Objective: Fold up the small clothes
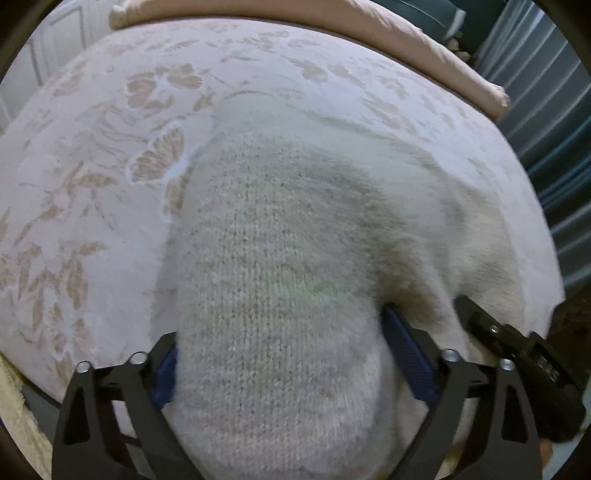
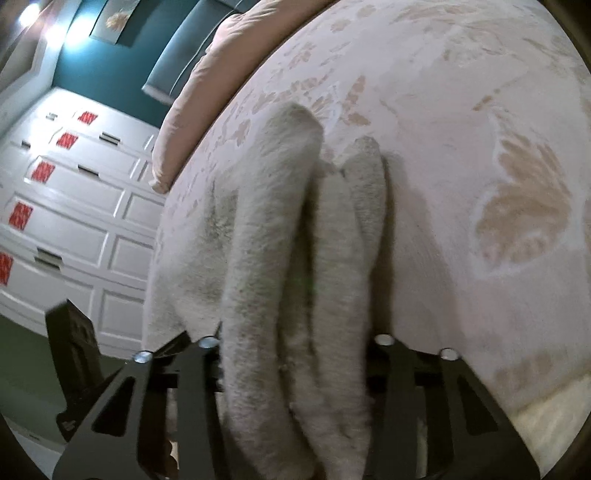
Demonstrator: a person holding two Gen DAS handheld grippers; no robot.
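Left tool (image 1: 280,354): a thick fold of the knit (image 1: 280,258) is clamped between its blue pads (image 1: 406,362), jaws spread fairly wide by the bulk. Right tool (image 2: 295,369): several bunched layers of the same knit (image 2: 273,258) are gripped between its black fingers; pads are hidden by fabric. The knit is a cream, fuzzy woollen garment, lying on the bed (image 1: 92,184) near its front edge, one end raised into each tool, the rest draped on the floral bedspread. In the right view the folds are seen stacked edge-on, running away from the tool, with the far ends resting on the bedspread. Much of both views is blocked by the knit itself, so the layer count and garment type cannot be told. The right tool's body (image 1: 517,362) is seen in the left view, just beside the left tool, close to the knit's right side. A pink duvet (image 1: 369,26) is bunched along the far edge of the bed. White drawers (image 2: 74,206) with red labels are seen left of the bed in the right view, against a teal wall (image 2: 96,62). A striped blue curtain (image 1: 546,110) is seen at the right of the left view. Motion blur on knit edges.
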